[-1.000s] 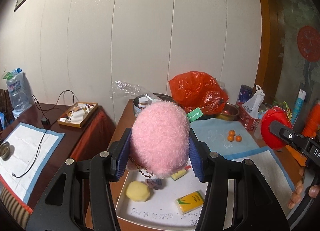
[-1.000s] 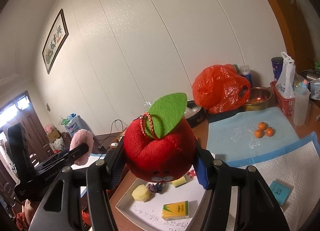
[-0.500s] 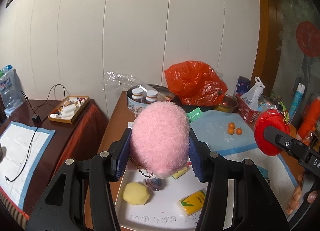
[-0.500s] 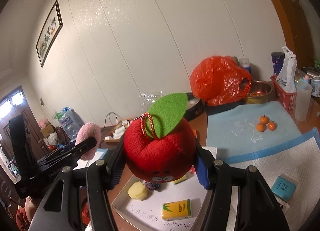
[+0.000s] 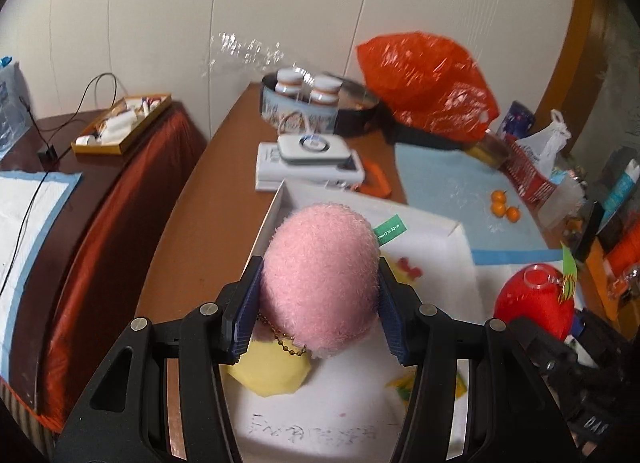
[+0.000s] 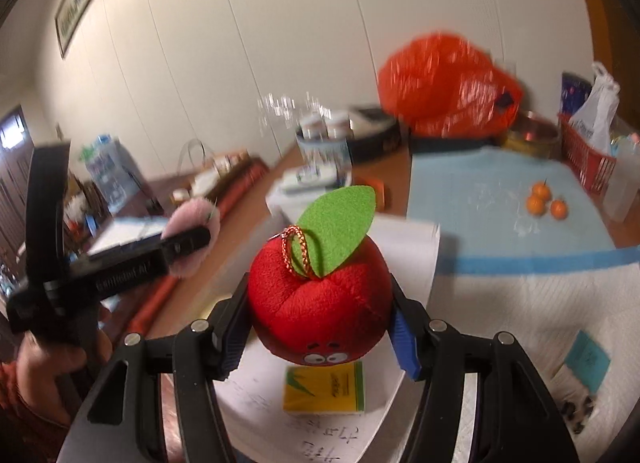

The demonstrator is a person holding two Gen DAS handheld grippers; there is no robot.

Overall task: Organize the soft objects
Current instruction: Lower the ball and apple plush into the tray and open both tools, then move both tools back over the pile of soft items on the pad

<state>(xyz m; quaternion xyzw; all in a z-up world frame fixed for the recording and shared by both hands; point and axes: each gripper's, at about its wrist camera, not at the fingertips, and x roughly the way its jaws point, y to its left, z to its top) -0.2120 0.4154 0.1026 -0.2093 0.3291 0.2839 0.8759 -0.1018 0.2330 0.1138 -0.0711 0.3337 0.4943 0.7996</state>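
Left gripper (image 5: 318,313) was clamped on a fuzzy pink plush ball (image 5: 320,283), bead chain hanging below, green tag reading "MADE IN CHINA"; held above the white tray (image 5: 440,239), over its near-left part. Right gripper (image 6: 320,329) was clenched round a red plush apple (image 6: 320,303) with green felt leaf, braided loop and cartoon eyes, above the tray's yellow box (image 6: 324,387). Handwriting on the tray was unreadable
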